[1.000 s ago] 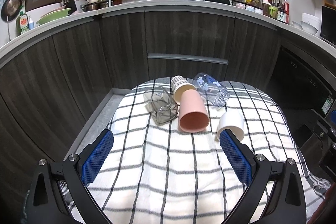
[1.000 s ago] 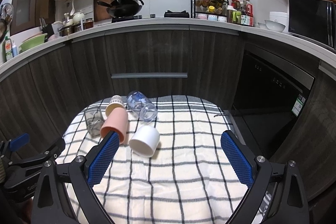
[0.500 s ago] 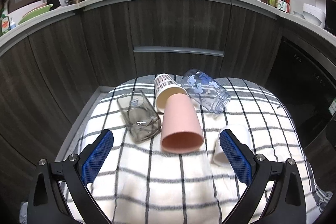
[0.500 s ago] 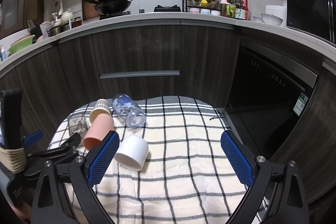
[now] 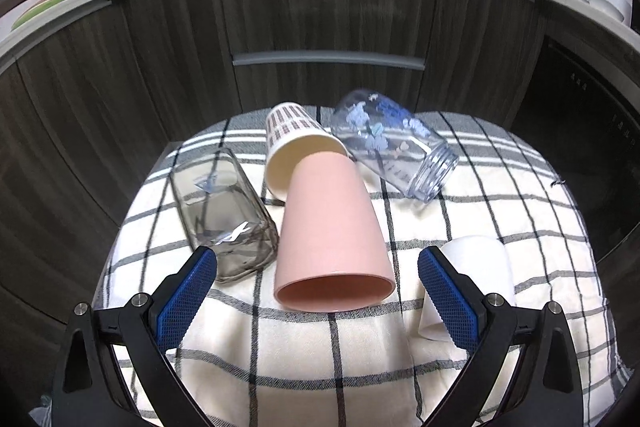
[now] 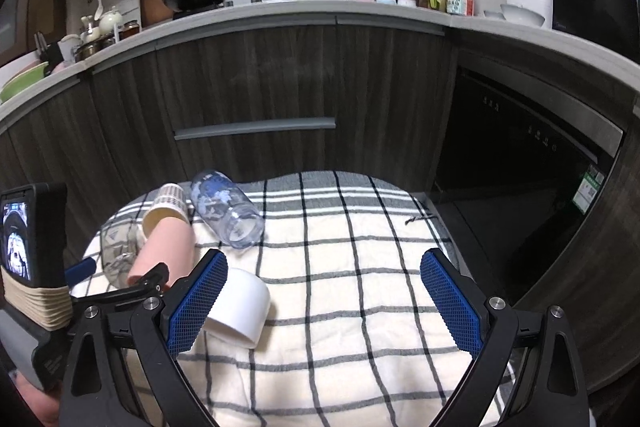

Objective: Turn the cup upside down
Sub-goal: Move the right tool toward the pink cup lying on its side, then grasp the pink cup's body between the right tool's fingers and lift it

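The left gripper (image 5: 318, 297) has moved closer to the pink cup (image 5: 332, 231), jaws wide open w/ its mouth between them, gripping nothing. Cup lies on its side on checked cloth (image 5: 360, 367). Right gripper (image 6: 320, 299) wide open, empty.

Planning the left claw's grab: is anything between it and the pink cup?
Nothing visible blocks it. The open left claw faces the pink cup mouth directly. The smoky glass tumbler lies close on its left and the white cup on its right.
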